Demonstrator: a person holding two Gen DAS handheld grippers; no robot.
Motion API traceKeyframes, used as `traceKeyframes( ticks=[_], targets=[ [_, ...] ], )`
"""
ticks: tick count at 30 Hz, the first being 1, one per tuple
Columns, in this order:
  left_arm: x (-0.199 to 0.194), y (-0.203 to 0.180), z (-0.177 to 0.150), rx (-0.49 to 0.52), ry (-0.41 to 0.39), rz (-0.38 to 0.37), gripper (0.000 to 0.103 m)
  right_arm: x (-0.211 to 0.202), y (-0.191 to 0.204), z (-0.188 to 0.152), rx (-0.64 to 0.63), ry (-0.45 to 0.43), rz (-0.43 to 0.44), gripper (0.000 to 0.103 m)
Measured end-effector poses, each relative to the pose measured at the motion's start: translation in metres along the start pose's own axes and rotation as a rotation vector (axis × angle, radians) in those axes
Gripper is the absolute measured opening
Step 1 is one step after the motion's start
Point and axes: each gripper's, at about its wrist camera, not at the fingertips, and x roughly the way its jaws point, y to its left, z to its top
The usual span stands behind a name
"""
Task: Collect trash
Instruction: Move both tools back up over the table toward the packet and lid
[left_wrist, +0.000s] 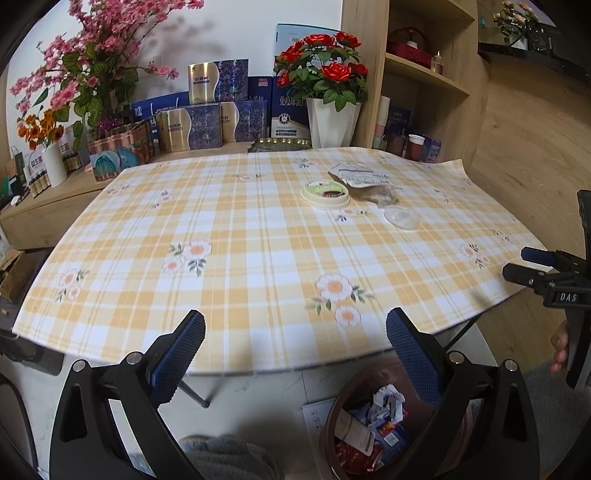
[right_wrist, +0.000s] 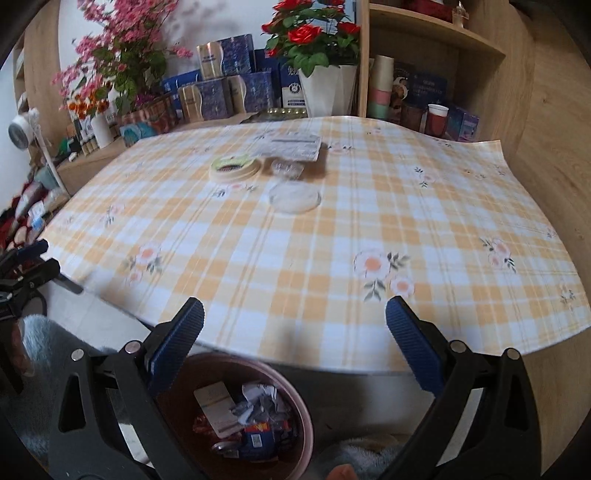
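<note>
Hovering at the near edge of the checked tablecloth (left_wrist: 229, 236), the left gripper (left_wrist: 295, 332) stands with its blue-padded jaws spread wide and nothing between them; the right gripper (right_wrist: 294, 321) hangs the same way, jaws parted and empty. Well ahead of both, on the far part of the cloth, lies the remaining trash: a round cream lid with a green top (left_wrist: 325, 192), a clear plastic lid (left_wrist: 400, 218) near it, and a flat printed packet (left_wrist: 360, 175) just beyond, with a crumpled clear wrapper (right_wrist: 286, 169) touching the packet's near edge. Below the right gripper, under the table's rim, stands a brown bin (right_wrist: 299, 413) holding crumpled paper and wrappers.
</note>
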Motion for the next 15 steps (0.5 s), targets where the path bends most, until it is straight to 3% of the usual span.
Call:
traceKeyframes(
  ticks=[10,15],
  targets=[
    [0.033,0.006,0.042,-0.016,-0.009,-0.009,0.096,0.041,-0.028,0.055,0.005,0.024,0.02,0.097],
    [0.054,0.009,0.062,-0.027,-0.014,-0.016,0.096,0.081,-0.034,0.106,0.005,0.043,0.06,0.097]
  ],
)
